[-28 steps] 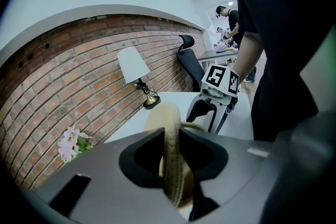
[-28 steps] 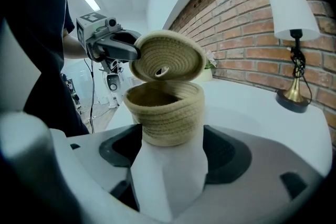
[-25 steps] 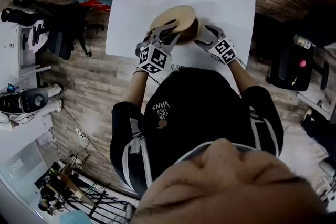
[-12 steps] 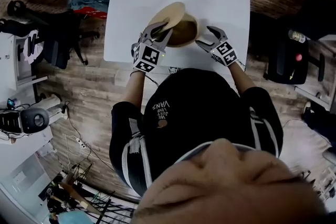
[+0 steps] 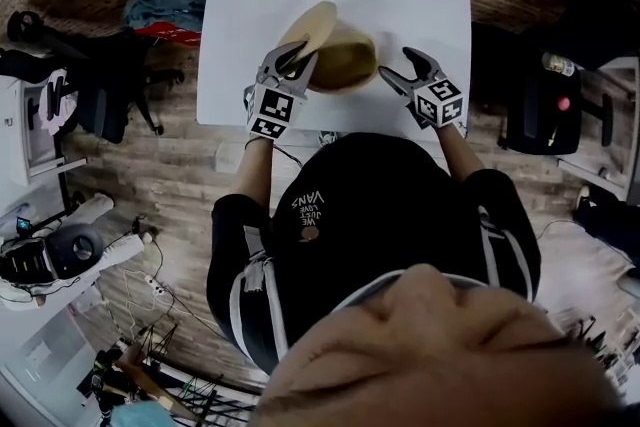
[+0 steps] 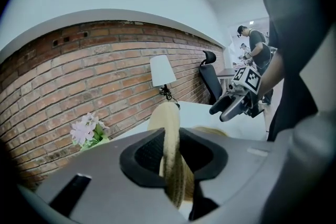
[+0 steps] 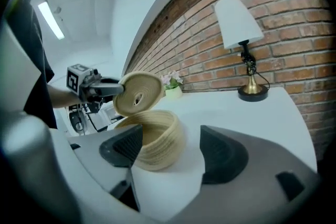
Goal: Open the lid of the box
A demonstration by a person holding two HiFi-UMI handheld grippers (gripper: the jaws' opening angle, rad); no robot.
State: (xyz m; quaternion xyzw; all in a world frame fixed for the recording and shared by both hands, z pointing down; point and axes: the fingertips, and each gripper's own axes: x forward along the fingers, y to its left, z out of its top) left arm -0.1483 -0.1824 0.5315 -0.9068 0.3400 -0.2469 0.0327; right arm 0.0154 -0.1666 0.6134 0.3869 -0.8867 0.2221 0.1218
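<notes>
Lid [image 5: 308,27] of the round woven box is pinched by its rim in my left fingers [image 5: 295,63], which are closed narrow on the woven edge. It stands nearly on edge, tilted up and away from the opening, so its flat face looks across toward my right side and its top edge points at the brick wall. The box [image 5: 350,65] sits open on the white table [image 5: 400,5], just right of and below my left fingers, with the lid's low edge close over its left rim. My right fingers [image 5: 398,70] are spread wide and hold nothing. They sit just beside the box's right wall, and the box lies ahead of them toward the left finger rather than squarely between the two. As I judge it, the lid is off. Bare table lies to the left of the box, on the side of the hand that already carries the lid.
</notes>
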